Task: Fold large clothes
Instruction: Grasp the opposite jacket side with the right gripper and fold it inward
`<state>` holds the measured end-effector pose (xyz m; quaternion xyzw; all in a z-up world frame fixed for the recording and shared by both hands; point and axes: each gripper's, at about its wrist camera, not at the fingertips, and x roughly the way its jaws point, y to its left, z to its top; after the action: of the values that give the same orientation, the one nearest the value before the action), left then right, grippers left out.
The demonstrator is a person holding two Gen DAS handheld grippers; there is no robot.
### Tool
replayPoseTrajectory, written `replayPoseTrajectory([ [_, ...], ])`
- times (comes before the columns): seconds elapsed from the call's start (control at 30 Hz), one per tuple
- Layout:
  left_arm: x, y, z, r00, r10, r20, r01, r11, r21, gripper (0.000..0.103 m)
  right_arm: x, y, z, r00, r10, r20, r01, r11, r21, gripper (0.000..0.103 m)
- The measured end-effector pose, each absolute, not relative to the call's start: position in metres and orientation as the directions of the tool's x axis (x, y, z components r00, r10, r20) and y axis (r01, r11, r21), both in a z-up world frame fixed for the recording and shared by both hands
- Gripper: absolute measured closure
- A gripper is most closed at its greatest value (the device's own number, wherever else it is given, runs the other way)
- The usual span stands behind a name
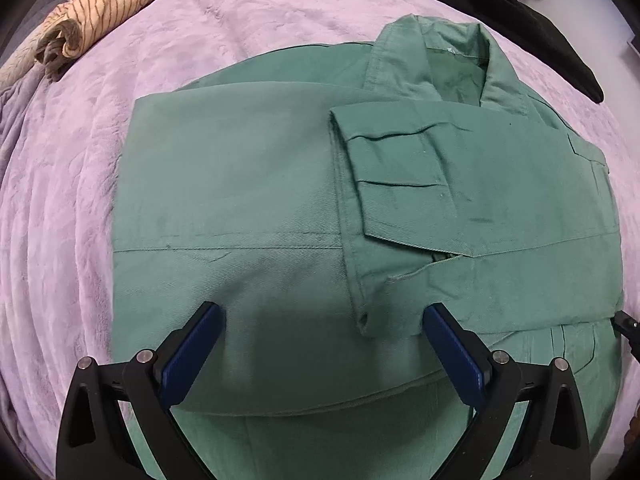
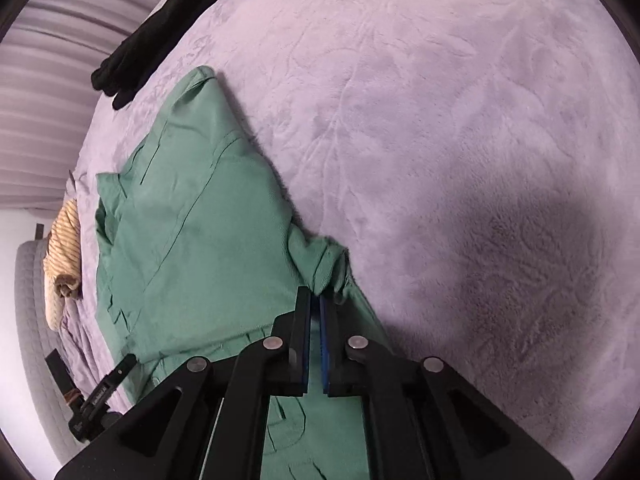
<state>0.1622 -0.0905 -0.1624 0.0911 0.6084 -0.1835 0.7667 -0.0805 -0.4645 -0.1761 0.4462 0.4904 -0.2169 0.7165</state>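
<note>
Green jacket (image 1: 280,200) flat on the purple blanket (image 1: 80,200) of the bed, collar at the far end, both sleeves already folded in across the middle. Left gripper (image 1: 324,344) over the near part of the jacket, jaws wide apart, nothing held. Right gripper (image 2: 315,316) at the jacket's right edge, jaws nearly shut, a bunched-up bit of green cloth pinched at the tips. Striped cloth (image 1: 100,4) rolled up at one far corner, black garment (image 1: 520,28) at the other, both well apart from the jacket.

Step in hand, probably: getting hold of the near part of the jacket, ready to fold it up toward the collar. Right side held, left side not yet. Next move likely calls for the left jaws down onto the cloth and shut tight, then both sides lifted together and laid flat and even over the chest.
</note>
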Motion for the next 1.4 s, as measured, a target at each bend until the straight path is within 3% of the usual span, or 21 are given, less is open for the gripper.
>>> replayPoseTrajectory([
  [0.07,0.168,-0.079,-0.154,0.184,-0.195,-0.963,0.381,0.918,-0.114,0.013,-0.078,-0.455,-0.156,0.430,0.123,-0.895,0.698,0.583,0.415,0.095],
  [0.1,0.173,-0.078,-0.150,0.184,-0.209,-0.960,0.378,0.917,-0.127,0.013,-0.074,-0.451,-0.145,0.445,0.115,-0.888,0.663,0.624,0.413,0.090],
  [0.17,0.186,-0.082,-0.143,0.205,-0.227,-0.952,0.386,0.912,-0.135,0.013,-0.061,-0.449,-0.127,0.471,0.087,-0.878,0.612,0.684,0.396,0.061],
  [0.2,0.194,-0.088,-0.141,0.221,-0.226,-0.949,0.392,0.911,-0.126,0.013,-0.053,-0.453,-0.120,0.485,0.063,-0.872,0.599,0.703,0.384,0.039],
  [0.27,0.211,-0.101,-0.137,0.249,-0.242,-0.938,0.394,0.910,-0.130,0.013,-0.029,-0.463,-0.116,0.506,0.039,-0.862,0.586,0.717,0.377,0.041],
  [0.3,0.216,-0.107,-0.136,0.263,-0.250,-0.932,0.397,0.908,-0.132,0.013,-0.016,-0.469,-0.118,0.509,0.044,-0.859,0.581,0.719,0.381,0.058],
  [0.33,0.219,-0.117,-0.136,0.278,-0.251,-0.927,0.402,0.907,-0.125,0.013,0.000,-0.476,-0.121,0.508,0.051,-0.860,0.575,0.724,0.382,0.091],
  [0.37,0.222,-0.125,-0.138,0.294,-0.240,-0.925,0.410,0.906,-0.104,0.013,0.014,-0.481,-0.125,0.494,0.054,-0.868,0.572,0.731,0.372,0.101],
  [0.5,0.227,-0.137,-0.163,0.300,-0.152,-0.942,0.408,0.913,-0.017,0.013,0.055,-0.488,-0.151,0.415,0.020,-0.910,0.576,0.768,0.279,0.101],
  [0.6,0.226,-0.129,-0.176,0.293,-0.175,-0.940,0.402,0.915,-0.045,0.012,0.058,-0.495,-0.182,0.351,0.011,-0.936,0.593,0.772,0.231,0.103],
  [0.87,0.222,-0.089,-0.155,0.295,-0.135,-0.946,0.379,0.925,-0.014,0.013,0.050,-0.492,-0.172,0.315,-0.057,-0.947,0.587,0.796,0.147,0.103],
  [0.9,0.218,-0.080,-0.147,0.291,-0.155,-0.944,0.379,0.925,-0.035,0.013,0.042,-0.490,-0.166,0.324,-0.040,-0.945,0.593,0.787,0.171,0.098],
  [0.97,0.212,-0.068,-0.136,0.270,-0.206,-0.941,0.389,0.917,-0.089,0.023,0.028,-0.483,-0.156,0.334,-0.019,-0.942,0.593,0.781,0.194,0.077],
  [1.0,0.209,-0.068,-0.134,0.254,-0.224,-0.941,0.397,0.911,-0.110,0.029,0.017,-0.479,-0.151,0.344,-0.012,-0.939,0.590,0.781,0.206,0.045],
  [1.03,0.202,-0.066,-0.134,0.233,-0.244,-0.941,0.405,0.904,-0.134,0.033,0.008,-0.474,-0.145,0.359,-0.017,-0.933,0.588,0.780,0.212,0.026],
  [1.1,0.190,-0.064,-0.139,0.165,-0.285,-0.944,0.421,0.886,-0.194,0.064,-0.014,-0.463,-0.137,0.385,-0.008,-0.923,0.583,0.778,0.236,0.025],
  [1.2,0.175,-0.071,-0.149,0.171,-0.261,-0.950,0.438,0.884,-0.164,0.067,-0.034,-0.453,-0.138,0.381,0.025,-0.924,0.614,0.740,0.274,0.030],
  [1.3,0.179,-0.072,-0.159,0.182,-0.232,-0.956,0.428,0.894,-0.135,0.067,-0.053,-0.455,-0.143,0.380,0.057,-0.923,0.691,0.646,0.324,0.047],
  [1.4,0.180,-0.072,-0.160,0.185,-0.222,-0.957,0.438,0.890,-0.122,0.067,-0.078,-0.467,-0.156,0.421,0.118,-0.899,0.764,0.488,0.422,0.049],
])
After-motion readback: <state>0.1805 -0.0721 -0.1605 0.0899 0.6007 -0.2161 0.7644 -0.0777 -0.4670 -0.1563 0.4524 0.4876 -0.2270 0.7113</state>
